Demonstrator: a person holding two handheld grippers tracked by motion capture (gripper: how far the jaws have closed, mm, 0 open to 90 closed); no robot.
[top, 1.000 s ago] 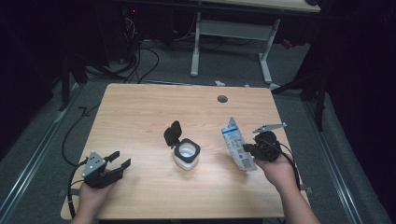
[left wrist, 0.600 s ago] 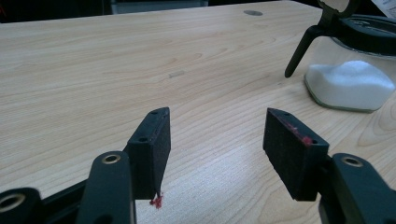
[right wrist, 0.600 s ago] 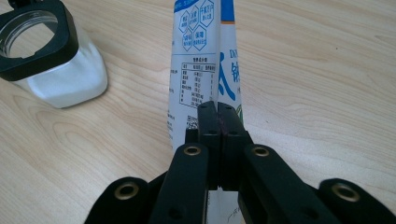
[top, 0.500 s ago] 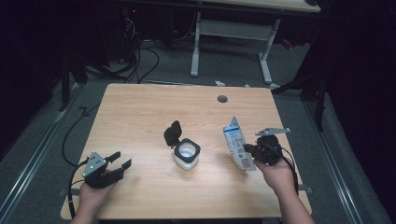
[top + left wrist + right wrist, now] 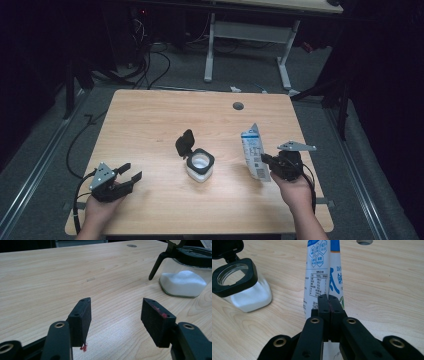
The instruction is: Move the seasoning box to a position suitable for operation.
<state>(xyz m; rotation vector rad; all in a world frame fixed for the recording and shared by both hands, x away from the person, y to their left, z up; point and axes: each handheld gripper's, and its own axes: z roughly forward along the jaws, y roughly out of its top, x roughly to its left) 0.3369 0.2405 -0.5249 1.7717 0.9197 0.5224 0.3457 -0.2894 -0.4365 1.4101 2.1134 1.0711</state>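
Right tool point(image 5: 265, 161) pinches a thin pouch point(image 5: 253, 152) by one edge, so it may sag or spill short of the open jar point(image 5: 200, 165).

The pouch point(image 5: 254, 152) is a flat white and blue packet with printed text and a table of small print on its side. It stands upright on its narrow edge at the right of the table, pinched low down.

The jar point(image 5: 200, 165) sits near the table's middle, left of the pouch and apart from it. It is clear with a black square collar, its black flip lid point(image 5: 184, 142) hinged open and standing up. White powder fills its lower part.
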